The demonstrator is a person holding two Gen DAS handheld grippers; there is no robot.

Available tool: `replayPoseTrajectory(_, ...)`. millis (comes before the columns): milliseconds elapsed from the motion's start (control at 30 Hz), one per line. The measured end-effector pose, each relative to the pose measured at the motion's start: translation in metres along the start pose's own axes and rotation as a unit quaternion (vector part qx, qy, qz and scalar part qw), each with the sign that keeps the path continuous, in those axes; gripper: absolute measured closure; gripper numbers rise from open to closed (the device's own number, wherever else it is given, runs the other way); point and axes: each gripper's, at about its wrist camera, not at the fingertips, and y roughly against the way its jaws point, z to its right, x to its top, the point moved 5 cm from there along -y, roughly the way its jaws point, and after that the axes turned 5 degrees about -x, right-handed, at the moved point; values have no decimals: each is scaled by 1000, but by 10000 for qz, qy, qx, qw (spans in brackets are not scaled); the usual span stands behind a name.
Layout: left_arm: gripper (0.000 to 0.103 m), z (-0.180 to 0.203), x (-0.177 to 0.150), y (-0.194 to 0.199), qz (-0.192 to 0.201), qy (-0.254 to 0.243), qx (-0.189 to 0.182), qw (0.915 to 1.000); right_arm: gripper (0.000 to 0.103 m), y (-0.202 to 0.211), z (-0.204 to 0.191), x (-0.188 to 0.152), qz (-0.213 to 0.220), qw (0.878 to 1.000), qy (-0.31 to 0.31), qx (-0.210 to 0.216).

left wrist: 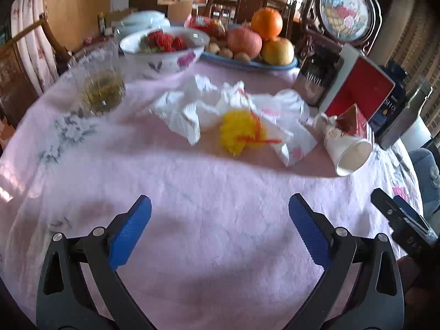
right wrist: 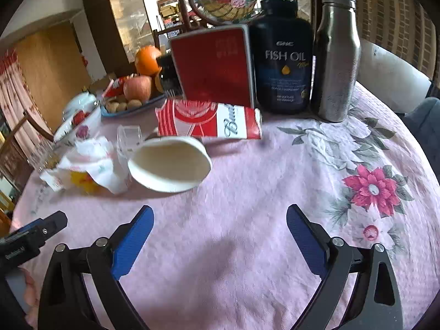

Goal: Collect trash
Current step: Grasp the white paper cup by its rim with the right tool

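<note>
Now, my left gripper (left wrist: 220,211): spread, empty.
My right gripper (right wrist: 220,220): spread, empty.
Crumpled white tissue (left wrist: 181,110): eleven o'clock of left.
Tipped white paper cup (right wrist: 169,163): eleven o'clock of right.

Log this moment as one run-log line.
left tool: open, empty | right tool: open, empty | paper cup: tipped over | tissues: uncollected

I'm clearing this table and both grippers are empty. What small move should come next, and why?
Probably ease the right gripper forward and a little left toward the tipped paper cup. Its fingers are spread wide and hold nothing, and the cup lies on its side just ahead, mouth facing the camera, nearer than the crumpled tissues. The left gripper is also open and farther from any trash.
</note>
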Motion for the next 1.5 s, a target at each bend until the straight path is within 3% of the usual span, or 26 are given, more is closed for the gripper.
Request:
replayPoseTrajectory(133,7,-2,-1,-4,-74,-20,70,9999,7,-4,-8,-4,129,9993,299,-202)
replayPoseTrajectory(267,7,-5,0,-5,-82,34,108,9999,8,-4,-10,-1,265,9993,259,-86)
replayPoseTrajectory(400,7,-8,1,-5,-61,61,166,9998,10,-16,-3,12,-11,9997,-255,22)
replayPoseTrajectory(700,7,-10,5,-5,0,-1,216,9998,16,-49,-28,40,-78,9999,-1,-141)
replayPoseTrajectory(933,7,-12,8,-4,-7,76,157,9998,42,-62,-37,51,-95,9997,-103,190)
replayPoseTrajectory(1033,7,-14,9,-3,9,125,158,9998,68,-63,-39,51,-140,9995,-101,251)
replayPoseTrajectory(1067,7,-15,10,-3,7,136,158,9998,82,-61,-39,49,-162,9994,-105,275)
replayPoseTrajectory(1167,7,-20,12,-2,15,223,166,9996,97,-50,-41,46,-104,9992,-63,390)
replayPoseTrajectory(1367,7,-24,15,-3,40,269,164,9995,99,-11,-45,33,31,9978,16,663)
replayPoseTrajectory(1500,7,-25,16,-1,102,256,143,9995,99,14,-37,20,63,9957,-262,890)
